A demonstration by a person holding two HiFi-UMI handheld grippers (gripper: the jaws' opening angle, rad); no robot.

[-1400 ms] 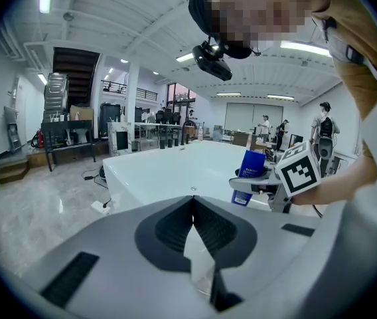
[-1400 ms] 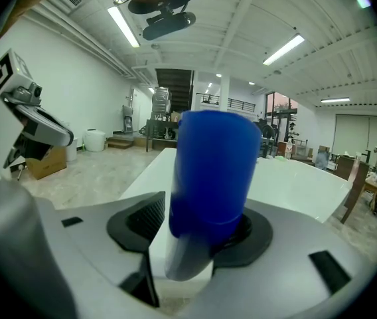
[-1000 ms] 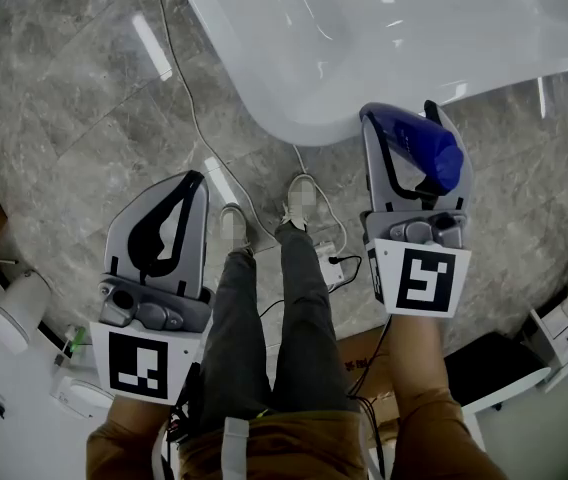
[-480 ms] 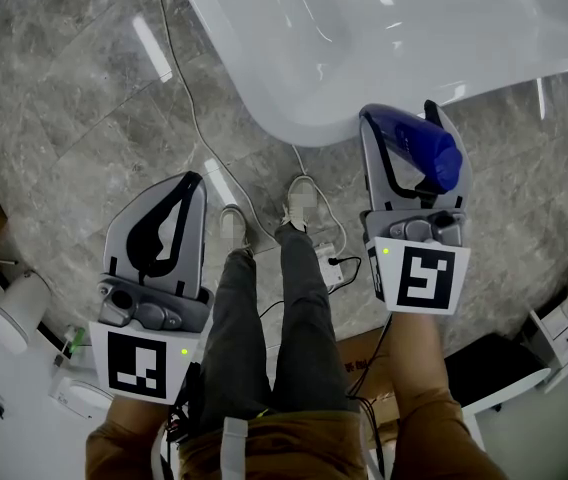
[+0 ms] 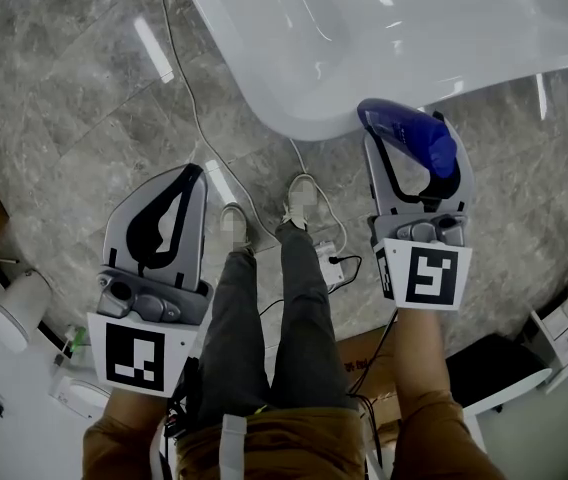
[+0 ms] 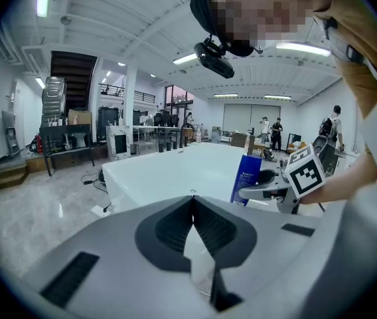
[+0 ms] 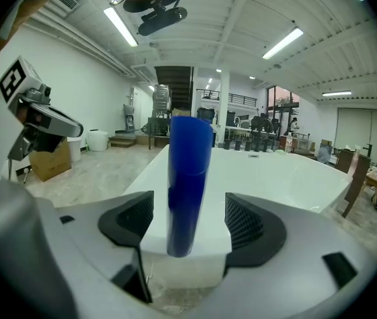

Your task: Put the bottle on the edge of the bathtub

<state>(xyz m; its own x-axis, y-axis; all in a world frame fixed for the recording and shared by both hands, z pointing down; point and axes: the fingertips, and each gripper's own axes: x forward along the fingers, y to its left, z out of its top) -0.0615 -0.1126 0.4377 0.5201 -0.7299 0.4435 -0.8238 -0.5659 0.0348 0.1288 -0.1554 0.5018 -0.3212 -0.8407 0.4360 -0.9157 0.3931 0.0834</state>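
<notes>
A blue bottle (image 5: 426,148) stands upright on the rounded end of the white bathtub's rim (image 5: 309,118), between the jaws of my right gripper (image 5: 404,126). Those jaws have just been opening. In the right gripper view the bottle (image 7: 188,178) has a gap on each side to the black pads (image 7: 248,223), and its base rests on the tub rim (image 7: 175,261). My left gripper (image 5: 196,176) hangs over the floor to the left with its jaws closed together and nothing in them. From the left gripper view (image 6: 192,201) the bottle (image 6: 245,178) appears at the tub's near end.
Grey marble floor lies around the tub, crossed by a white cable (image 5: 192,108) that runs to a power strip (image 5: 329,265). The person's legs and shoes (image 5: 264,298) are between the grippers. A cardboard box (image 7: 50,159) stands to the left of the tub.
The right gripper's jaws have spread apart from the bottle, and gripper and bottle sit slightly higher in the head view, at the tub rim. The left gripper has stayed put.
</notes>
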